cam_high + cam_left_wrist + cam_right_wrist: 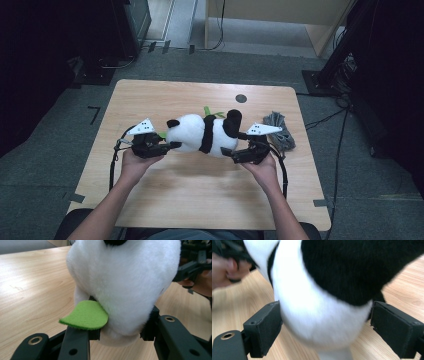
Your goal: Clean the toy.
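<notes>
plush panda [200, 134] pinched by left gripper [172, 145], between right gripper's [231, 151] spread jaws.

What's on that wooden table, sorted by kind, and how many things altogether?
Plush panda: 1
Grey bundle of cord: 1
Hand-held claw: 2, the left claw closed on the panda's head end, the right claw open around its rear
Total: 4
</notes>
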Tool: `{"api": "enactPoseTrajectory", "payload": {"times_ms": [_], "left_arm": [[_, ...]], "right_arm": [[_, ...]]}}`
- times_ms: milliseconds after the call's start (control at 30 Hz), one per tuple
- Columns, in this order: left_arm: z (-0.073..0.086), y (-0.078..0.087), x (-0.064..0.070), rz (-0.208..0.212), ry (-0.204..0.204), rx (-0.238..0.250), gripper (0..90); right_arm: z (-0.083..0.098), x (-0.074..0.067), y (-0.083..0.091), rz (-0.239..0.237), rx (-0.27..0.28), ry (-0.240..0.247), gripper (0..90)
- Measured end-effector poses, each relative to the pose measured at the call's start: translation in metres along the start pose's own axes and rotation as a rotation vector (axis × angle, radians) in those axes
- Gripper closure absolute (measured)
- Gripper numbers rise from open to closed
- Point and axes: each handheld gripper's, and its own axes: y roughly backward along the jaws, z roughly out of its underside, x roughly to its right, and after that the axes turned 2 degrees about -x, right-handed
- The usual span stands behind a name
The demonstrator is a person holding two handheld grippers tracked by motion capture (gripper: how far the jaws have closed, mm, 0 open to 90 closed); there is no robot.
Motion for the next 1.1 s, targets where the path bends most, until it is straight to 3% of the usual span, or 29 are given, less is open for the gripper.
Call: {"api": "enactPoseTrajectory", "payload": {"times_ms": [200, 300, 333, 400, 433, 467, 533, 667, 733, 767, 900, 933, 1100], "left_arm": [[-0.003, 0.006, -0.005, 0.052, 0.052, 0.05, 61.7], [-0.003, 0.003, -0.004, 0.072, 0.067, 0.047, 61.6], [-0.002, 0.0, -0.003, 0.087, 0.085, 0.037, 61.5], [-0.002, -0.002, -0.002, 0.083, 0.092, 0.036, 60.9], [-0.002, -0.004, -0.002, 0.079, 0.097, 0.03, 60.1], [-0.001, -0.006, -0.002, 0.074, 0.108, 0.026, 60.1], [0.001, -0.008, -0.003, 0.072, 0.136, 0.026, 58.3], [0.005, -0.012, -0.006, 0.071, 0.173, 0.007, 55.6], [0.005, -0.013, -0.005, 0.049, 0.148, -0.011, 54.5], [0.005, -0.015, -0.002, 0.018, 0.118, -0.029, 50.7], [0.006, -0.016, -0.001, -0.003, 0.092, -0.03, 43.8], [0.006, -0.016, -0.001, -0.012, 0.073, -0.028, 38.4], [0.009, -0.019, 0.003, -0.07, -0.051, -0.06, 29.3]], "right_arm": [[0.01, 0.005, 0.003, -0.019, -0.002, 0.029, 10.6], [0.011, 0.005, -0.003, -0.054, 0.019, 0.018, 10.3], [0.01, 0.003, -0.005, -0.109, 0.014, 0.019, 13.3], [0.01, 0.001, -0.008, -0.113, 0.005, 0.02, 13.2], [0.009, -0.003, -0.012, -0.066, -0.024, 0.031, 13.3], [0.009, -0.003, -0.012, -0.066, -0.024, 0.031, 13.3], [0.008, -0.006, -0.014, -0.006, -0.043, 0.058, 18.9], [0.007, -0.009, -0.012, 0.03, -0.037, 0.085, 27.1], [0.007, -0.011, -0.011, 0.046, -0.043, 0.098, 32.0], [0.007, -0.011, -0.012, 0.057, -0.064, 0.085, 35.2], [0.005, -0.011, -0.011, 0.057, -0.083, 0.038, 36.4], [0.004, -0.009, -0.009, 0.049, -0.086, 0.002, 36.5], [0.002, -0.006, -0.005, 0.041, -0.086, -0.058, 35.6]]}}
